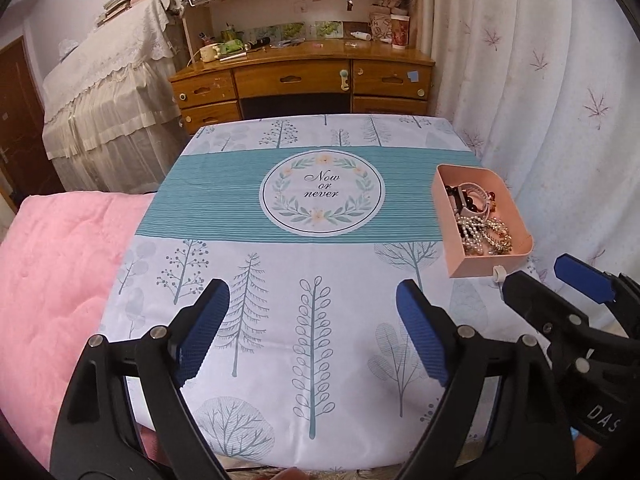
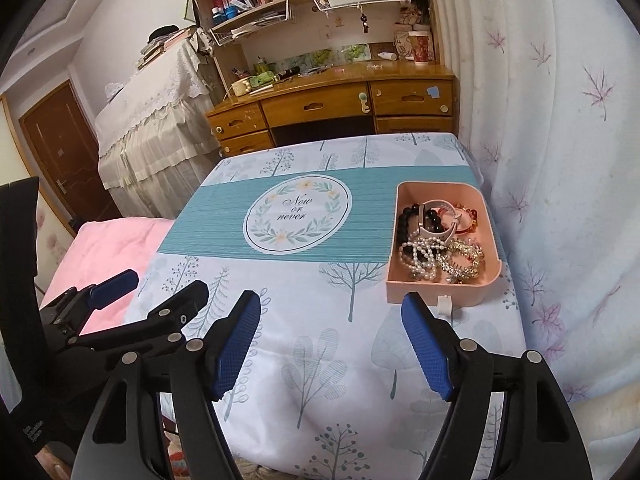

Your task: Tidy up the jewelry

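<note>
While the pink tray [image 2: 442, 294] of jewelry [image 2: 438, 242] sits at the counter's [image 1: 320, 320] right edge, left gripper [image 1: 312, 332] and right gripper [image 2: 332, 344] hover wide apart, holding nothing.

a pink tray [image 2: 493, 240] sits at the worktop's right edge, heaped with jewelry [image 2: 438, 242] (pearl strands, black beads, a pale watch band, gold crystal pieces), all tangled together inside it.

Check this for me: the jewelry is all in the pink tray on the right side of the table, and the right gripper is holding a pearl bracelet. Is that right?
Not quite. The right gripper holds nothing; its jaws stand open over bare tablecloth. The pearl bracelet lies in the pink tray with the other jewelry, as the right wrist view shows. The rest is correct.
</note>
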Demonstrator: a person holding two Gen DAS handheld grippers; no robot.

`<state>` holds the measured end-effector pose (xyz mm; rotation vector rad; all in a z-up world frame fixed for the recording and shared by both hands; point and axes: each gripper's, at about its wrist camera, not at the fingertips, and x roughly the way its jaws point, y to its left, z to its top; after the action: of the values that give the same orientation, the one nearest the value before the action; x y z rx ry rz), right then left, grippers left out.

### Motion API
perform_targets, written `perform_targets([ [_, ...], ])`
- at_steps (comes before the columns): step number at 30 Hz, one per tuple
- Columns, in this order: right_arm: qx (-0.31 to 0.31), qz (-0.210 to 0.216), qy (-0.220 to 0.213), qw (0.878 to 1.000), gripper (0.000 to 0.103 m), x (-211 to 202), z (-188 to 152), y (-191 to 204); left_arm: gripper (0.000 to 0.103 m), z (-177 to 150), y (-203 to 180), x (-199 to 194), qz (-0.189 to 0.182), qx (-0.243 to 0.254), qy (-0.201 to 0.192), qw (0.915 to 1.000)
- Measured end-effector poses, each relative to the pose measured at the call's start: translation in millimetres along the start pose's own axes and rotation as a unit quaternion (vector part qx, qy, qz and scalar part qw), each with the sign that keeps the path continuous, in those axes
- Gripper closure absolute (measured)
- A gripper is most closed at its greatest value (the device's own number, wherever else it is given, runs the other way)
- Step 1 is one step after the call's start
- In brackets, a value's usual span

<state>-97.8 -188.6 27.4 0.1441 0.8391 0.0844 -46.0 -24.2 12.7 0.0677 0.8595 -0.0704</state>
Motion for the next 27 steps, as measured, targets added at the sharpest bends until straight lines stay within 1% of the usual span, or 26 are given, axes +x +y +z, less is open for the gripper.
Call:
perform_targets([
  [5,0.003,0.009,0.006,1.000,0.029,5,1,-1,0.019,-1,1,0,-0.003,-0.009,0.003,0.9999],
  [27,-0.002,0.014,0.018,1.000,0.029,23,4,7,0.019,2,11,11,0.001,-0.027,0.019,0.9994],
])
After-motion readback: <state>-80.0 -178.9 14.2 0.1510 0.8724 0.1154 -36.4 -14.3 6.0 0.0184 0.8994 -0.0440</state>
